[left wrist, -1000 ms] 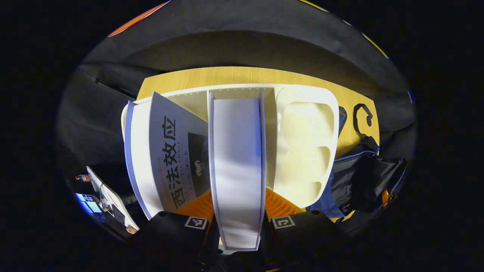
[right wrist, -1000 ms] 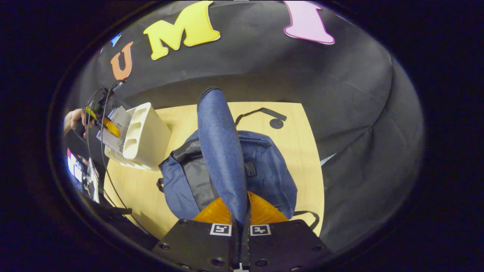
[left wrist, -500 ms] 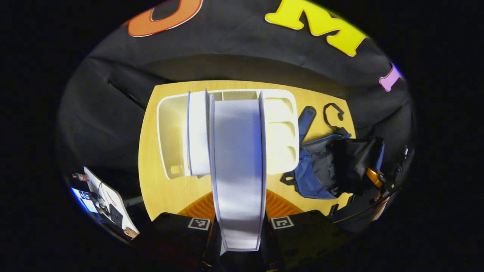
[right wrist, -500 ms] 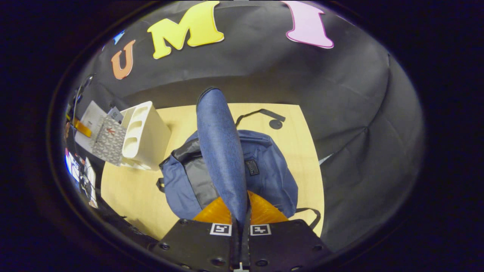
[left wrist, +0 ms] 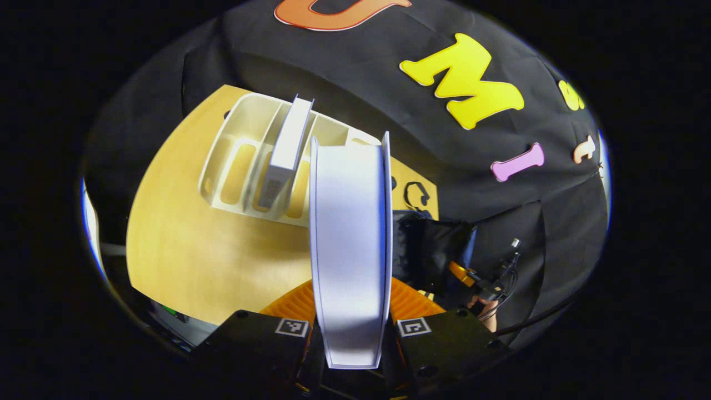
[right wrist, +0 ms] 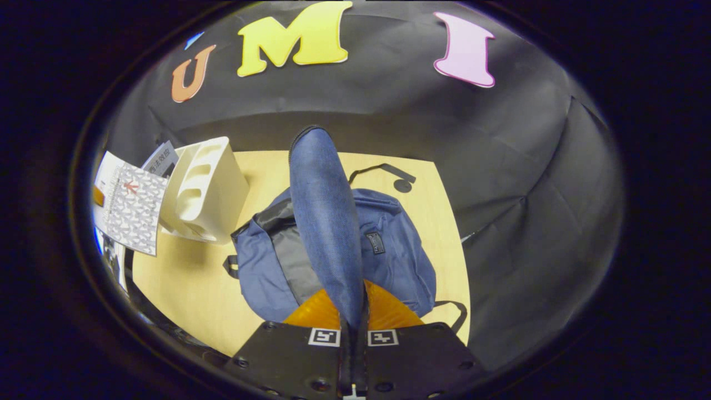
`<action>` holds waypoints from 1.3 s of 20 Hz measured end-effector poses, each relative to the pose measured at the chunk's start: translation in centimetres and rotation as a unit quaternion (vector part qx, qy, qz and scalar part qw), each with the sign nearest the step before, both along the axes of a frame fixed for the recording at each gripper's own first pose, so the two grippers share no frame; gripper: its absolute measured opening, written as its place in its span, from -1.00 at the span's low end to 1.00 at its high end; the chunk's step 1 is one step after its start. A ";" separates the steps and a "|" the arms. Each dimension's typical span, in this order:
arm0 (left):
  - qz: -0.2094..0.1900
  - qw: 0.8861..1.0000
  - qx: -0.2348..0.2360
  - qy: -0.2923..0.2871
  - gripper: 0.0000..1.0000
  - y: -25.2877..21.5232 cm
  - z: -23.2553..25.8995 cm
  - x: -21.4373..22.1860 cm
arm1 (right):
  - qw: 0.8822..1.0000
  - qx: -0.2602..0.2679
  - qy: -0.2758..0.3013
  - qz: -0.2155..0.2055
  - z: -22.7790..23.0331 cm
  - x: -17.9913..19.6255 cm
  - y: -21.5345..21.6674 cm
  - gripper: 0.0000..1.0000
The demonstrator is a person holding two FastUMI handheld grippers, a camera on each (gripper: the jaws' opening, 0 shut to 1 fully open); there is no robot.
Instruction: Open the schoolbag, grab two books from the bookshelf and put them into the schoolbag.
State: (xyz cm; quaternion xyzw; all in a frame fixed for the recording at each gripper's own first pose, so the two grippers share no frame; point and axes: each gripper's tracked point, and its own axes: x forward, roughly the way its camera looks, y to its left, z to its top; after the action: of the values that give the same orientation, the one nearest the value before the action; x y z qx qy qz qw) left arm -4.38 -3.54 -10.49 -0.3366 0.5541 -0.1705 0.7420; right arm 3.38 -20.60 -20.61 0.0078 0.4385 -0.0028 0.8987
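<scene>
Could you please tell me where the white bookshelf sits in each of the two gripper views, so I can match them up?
Left gripper view: the bookshelf lies upper left on the wooden table, one book standing in it.
Right gripper view: the bookshelf is at middle left, beside the schoolbag.
Shared landmark: the schoolbag, dark and at right of centre in the left gripper view.

Blue schoolbag (right wrist: 389, 255) lying unzipped on wooden table, flap (right wrist: 325, 222) lifted upright; white book (left wrist: 350, 250) held edge-on; second book (left wrist: 286, 150) standing in cream bookshelf (left wrist: 233, 161) at ten o'clock.
</scene>
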 end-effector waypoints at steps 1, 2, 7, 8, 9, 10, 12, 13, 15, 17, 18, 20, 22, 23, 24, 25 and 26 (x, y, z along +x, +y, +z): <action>0.005 1.000 -0.026 -0.001 -0.12 -1.7 -0.2 -0.5 | 1.000 -0.004 0.000 0.000 0.1 0.0 0.0 -0.94; 0.007 0.999 -0.043 -0.003 -0.12 -3.3 -0.4 -0.8 | 1.000 -0.003 -0.001 -0.001 0.0 0.0 -0.1 -0.94; -0.023 0.998 -0.066 -0.002 -0.03 -13.1 -3.5 -2.0 | 1.000 0.005 -0.005 0.000 -0.1 0.2 -1.1 -0.93; -0.022 0.997 -0.077 0.002 -0.12 -15.4 -4.2 -1.7 | 1.000 0.010 -0.007 0.000 -0.2 0.2 -1.3 -0.93; -0.020 0.996 -0.087 0.007 -0.12 -17.6 -5.1 -1.4 | 1.000 0.014 -0.009 0.000 -0.2 0.3 -1.6 -0.93; -0.019 0.995 -0.093 0.012 -0.12 -19.5 -6.0 -1.3 | 1.000 0.018 -0.011 0.000 -0.2 0.3 -1.8 -0.93; -0.029 0.995 -0.095 0.013 -0.12 -23.2 -8.1 -1.1 | 1.000 0.023 -0.018 0.002 -0.1 0.4 -2.1 -0.93; -0.035 0.995 -0.093 0.008 -0.12 -24.7 -9.1 -0.8 | 0.999 0.026 -0.020 0.003 -0.2 0.4 -2.2 -0.94; -0.049 0.995 -0.089 -0.018 -0.12 -27.4 -10.9 -0.2 | 0.999 0.036 -0.020 0.005 -0.3 0.3 -2.2 -0.94; -0.054 0.993 -0.096 -0.031 -0.12 -29.2 -12.8 0.4 | 0.999 0.043 -0.021 0.006 -0.5 0.3 -2.5 -0.94; -0.053 0.992 -0.113 -0.031 -0.12 -30.2 -13.3 0.5 | 0.999 0.046 -0.021 0.007 -0.5 0.3 -2.6 -0.94; -0.058 0.990 -0.128 -0.026 -0.12 -31.8 -14.9 0.4 | 0.998 0.051 -0.023 0.008 -0.6 0.4 -2.8 -0.94; -0.058 0.988 -0.143 -0.018 -0.12 -33.4 -16.2 0.6 | 0.998 0.051 -0.022 0.011 -0.7 0.4 -2.6 -0.99; -0.056 0.987 -0.151 -0.017 -0.12 -34.0 -16.6 1.0 | 0.998 0.049 -0.025 0.012 -0.5 0.4 -2.6 -0.94; -0.053 0.986 -0.158 -0.016 -0.03 -34.7 -17.3 1.5 | 0.999 0.045 -0.027 0.014 -0.3 0.5 -2.5 -0.94; -0.048 0.985 -0.165 -0.017 -0.13 -35.2 -17.8 2.0 | 0.999 0.042 -0.027 0.017 -0.3 0.5 -2.4 -0.94; -0.043 0.984 -0.173 -0.015 -0.13 -35.7 -18.2 2.4 | 0.999 0.039 -0.028 0.016 -0.3 0.6 -2.6 -0.94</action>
State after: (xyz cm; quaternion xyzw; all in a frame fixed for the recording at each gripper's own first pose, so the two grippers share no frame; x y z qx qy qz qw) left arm -2.02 -39.27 -28.67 -0.4333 0.5193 -0.3006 0.6725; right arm 3.96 -23.16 -20.96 0.0353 0.4133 0.0291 0.9094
